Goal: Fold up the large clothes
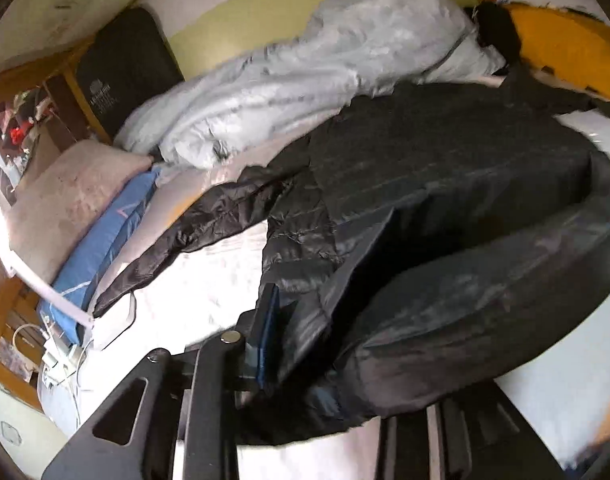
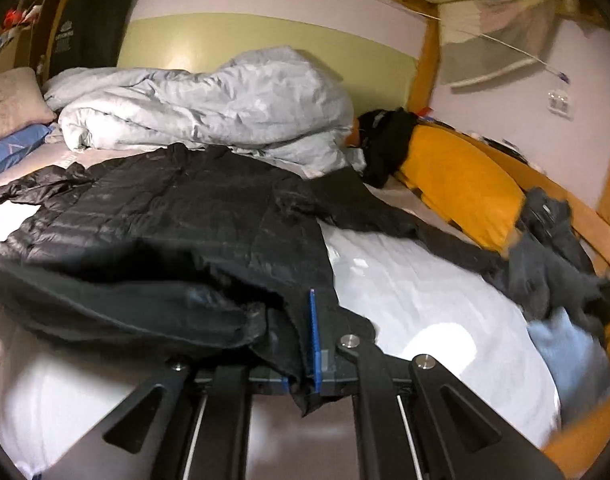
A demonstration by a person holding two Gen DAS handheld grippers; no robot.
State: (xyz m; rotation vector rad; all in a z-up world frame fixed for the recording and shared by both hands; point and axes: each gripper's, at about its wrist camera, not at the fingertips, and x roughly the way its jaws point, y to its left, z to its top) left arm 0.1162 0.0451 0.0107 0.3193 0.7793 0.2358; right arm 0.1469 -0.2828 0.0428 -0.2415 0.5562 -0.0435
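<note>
A black puffer jacket (image 1: 445,168) (image 2: 185,208) lies spread on the bed's white sheet (image 2: 417,288), one sleeve stretched toward the left pillows and the other toward the right. Its near hem is raised off the sheet and hangs in a fold between my two grippers. My left gripper (image 1: 289,340) is shut on the hem; one blue pad shows against the cloth and the other finger is buried under it. My right gripper (image 2: 303,340) is shut on the hem's other end, with black cloth pinched beside its blue pad and drooping below the jaws.
A crumpled pale grey duvet (image 2: 209,100) lies along the wall behind the jacket. Pink (image 1: 65,200) and blue (image 1: 101,248) pillows lie left, a yellow pillow (image 2: 461,184) right. Dark clothes (image 2: 553,248) and a light blue cloth (image 2: 569,344) sit at the right edge. Cables (image 1: 57,352) lie near left.
</note>
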